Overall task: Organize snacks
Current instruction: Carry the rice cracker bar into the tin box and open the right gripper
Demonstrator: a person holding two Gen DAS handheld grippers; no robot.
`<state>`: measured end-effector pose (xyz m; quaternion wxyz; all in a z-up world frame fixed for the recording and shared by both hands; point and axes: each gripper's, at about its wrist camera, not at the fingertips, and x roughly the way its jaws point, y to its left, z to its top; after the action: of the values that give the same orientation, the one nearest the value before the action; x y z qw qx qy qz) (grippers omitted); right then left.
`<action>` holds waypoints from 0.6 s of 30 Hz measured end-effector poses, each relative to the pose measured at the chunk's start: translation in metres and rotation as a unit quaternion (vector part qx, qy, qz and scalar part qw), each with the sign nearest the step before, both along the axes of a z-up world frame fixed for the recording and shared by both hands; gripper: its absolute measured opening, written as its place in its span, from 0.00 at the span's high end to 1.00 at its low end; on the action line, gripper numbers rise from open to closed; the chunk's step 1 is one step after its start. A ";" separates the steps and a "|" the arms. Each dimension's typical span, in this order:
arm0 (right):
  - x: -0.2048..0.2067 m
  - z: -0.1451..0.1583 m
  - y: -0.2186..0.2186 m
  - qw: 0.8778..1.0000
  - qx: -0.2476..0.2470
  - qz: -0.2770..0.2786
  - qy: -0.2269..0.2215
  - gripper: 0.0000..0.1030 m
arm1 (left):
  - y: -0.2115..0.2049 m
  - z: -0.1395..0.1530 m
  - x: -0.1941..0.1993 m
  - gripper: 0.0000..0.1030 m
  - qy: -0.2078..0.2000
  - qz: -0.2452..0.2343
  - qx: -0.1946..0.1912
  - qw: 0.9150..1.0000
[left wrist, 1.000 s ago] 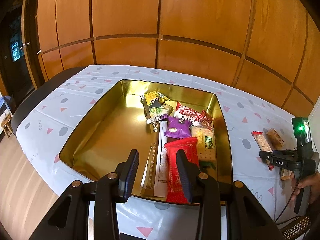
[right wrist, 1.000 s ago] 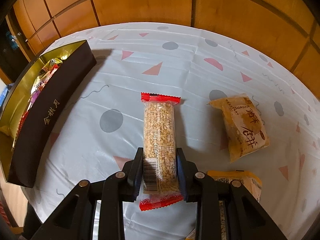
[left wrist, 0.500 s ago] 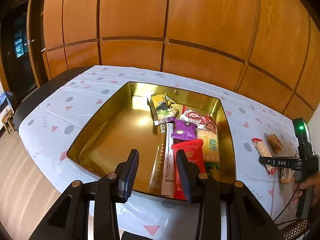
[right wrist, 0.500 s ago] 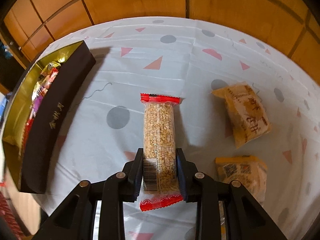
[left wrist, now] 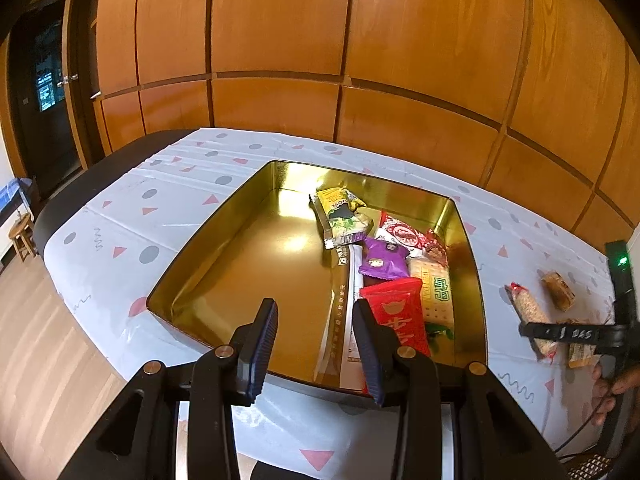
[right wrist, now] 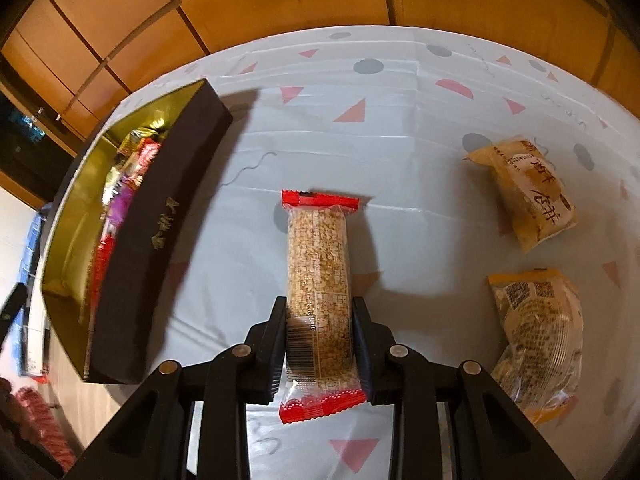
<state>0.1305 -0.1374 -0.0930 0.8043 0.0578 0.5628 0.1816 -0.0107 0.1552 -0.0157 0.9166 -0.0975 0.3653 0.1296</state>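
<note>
Lifted higher than before, my right gripper (right wrist: 319, 344) pinched the grain bar (right wrist: 319, 280) to carry it to the gold box (right wrist: 132, 248) at frame left, while my left gripper (left wrist: 316, 340) hung spread and empty.

The wall (left wrist: 280, 40) is made of big orange wood panels. The floor (left wrist: 40, 360) is light wood. A small stool (left wrist: 22, 234) stands by a dark door (left wrist: 48, 92).

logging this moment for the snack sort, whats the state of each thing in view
left gripper: open, empty, above the near edge of the tin
right gripper: shut on grain bar
grain bar: sealed, gripped near its barcode end
gold tin: lidless, left half bare, snacks along its right side
red packet: sealed, lying in the tin
two yellow pastry packets: sealed, lying loose on the tablecloth
</note>
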 end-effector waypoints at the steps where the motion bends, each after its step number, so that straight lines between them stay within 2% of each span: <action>1: -0.002 0.005 0.001 1.000 0.013 -0.001 -0.002 0.71 | 0.001 0.000 0.000 0.62 0.000 0.002 0.000 1.000; 10: -0.019 0.057 0.045 0.996 0.052 0.048 -0.053 0.71 | 0.012 -0.001 -0.001 0.62 -0.001 0.023 0.001 1.000; 18: -0.032 0.084 0.099 0.987 0.086 0.118 -0.061 0.71 | 0.022 -0.002 -0.002 0.62 -0.001 0.042 0.004 0.999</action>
<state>0.0988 -0.0388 -0.0093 0.8023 0.0486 0.4975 0.3261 -0.0128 0.1773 -0.0179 0.9111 -0.1095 0.3593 0.1697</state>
